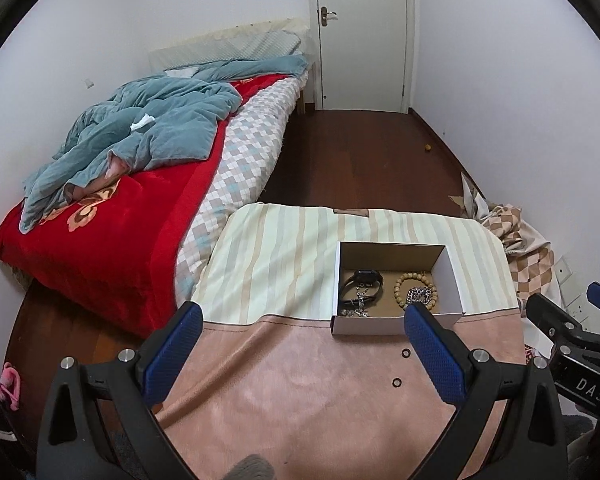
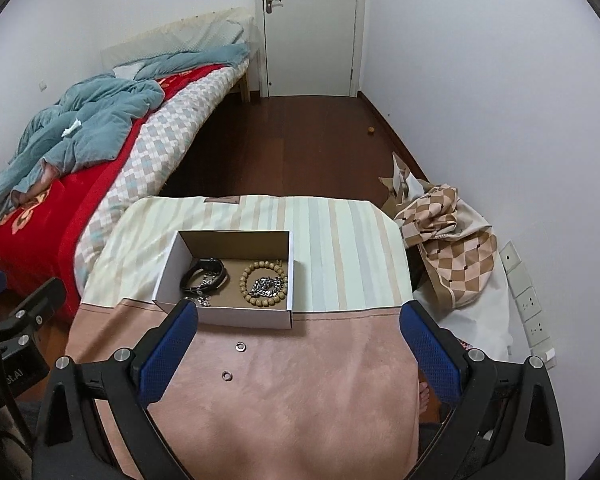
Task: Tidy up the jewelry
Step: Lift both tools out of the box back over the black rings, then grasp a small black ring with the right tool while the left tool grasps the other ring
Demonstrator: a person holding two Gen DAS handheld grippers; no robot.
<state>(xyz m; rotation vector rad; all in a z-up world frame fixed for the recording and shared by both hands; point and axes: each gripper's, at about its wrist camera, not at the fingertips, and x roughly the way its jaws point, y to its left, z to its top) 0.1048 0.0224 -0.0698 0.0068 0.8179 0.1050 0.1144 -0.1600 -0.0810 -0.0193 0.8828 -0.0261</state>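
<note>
Hovering over the jewelry box, both hands empty

White cardboard box (image 2: 224,312) sits on the cloth-covered counter (image 2: 300,380), long axis left-right, holding a black watch (image 2: 204,274), a bead bracelet (image 2: 262,284) and a chain (image 2: 266,286). Two small rings (image 2: 242,347) lie before it. Left gripper (image 1: 302,332) and right gripper (image 2: 298,328) have fingers (image 2: 172,348) spread wide, touching nothing.

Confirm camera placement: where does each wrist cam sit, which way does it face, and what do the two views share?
Left wrist: on the left gripper, open, facing the door across the cloth-covered table; box ahead right; right gripper at the right edge.
Right wrist: on the right gripper, open, same heading; box ahead left; left gripper at the left edge, a bare foot below.
Shared: box, two rings on the cloth, bed, door.
</note>
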